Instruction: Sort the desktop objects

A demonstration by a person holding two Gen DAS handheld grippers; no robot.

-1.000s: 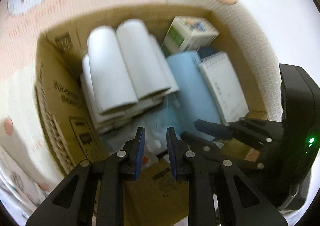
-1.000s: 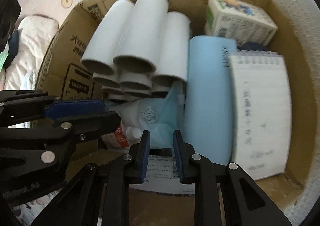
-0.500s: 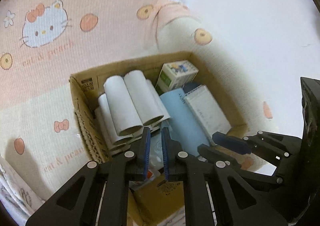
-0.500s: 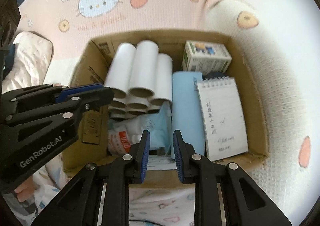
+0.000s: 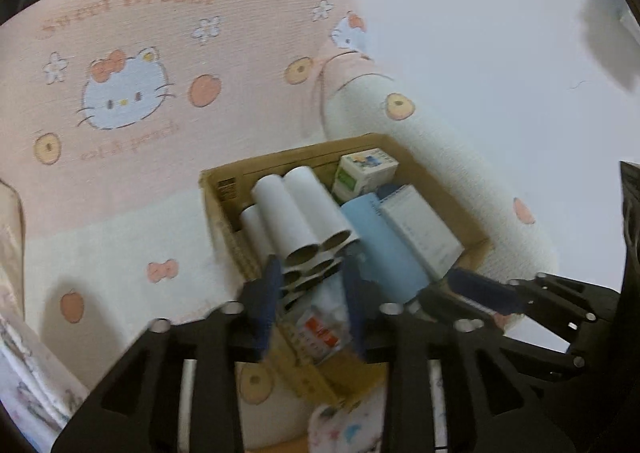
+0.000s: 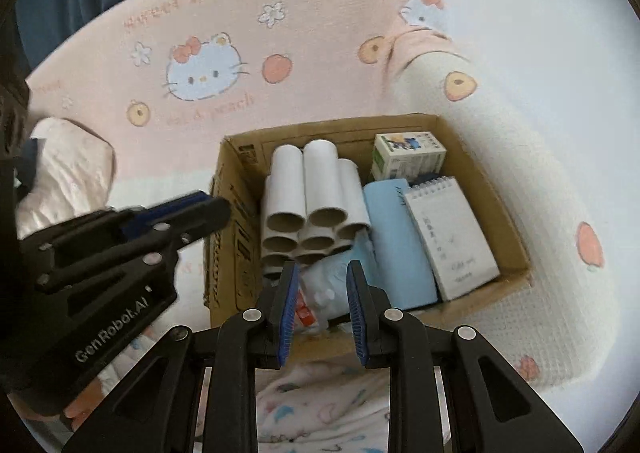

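Hovering above the cardboard box (image 6: 508, 253), both grippers grasp nothing: the left gripper (image 5: 310, 309) has its jaws spreading, the right gripper (image 6: 322, 309) is clenched to its narrowest. Check that the white tubes (image 6: 316, 193), blue roll (image 6: 396, 245) and notepad (image 6: 452, 237) sit snug. Legible: "Sweet Dream" on the blanket (image 6: 224, 13), "GenRobot.AI" on the gripper's body.

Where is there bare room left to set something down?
The cardboard box is packed wall to wall: paper tubes, blue roll, notepad. Free patches are the blanket left of the box and its cream part on the right.
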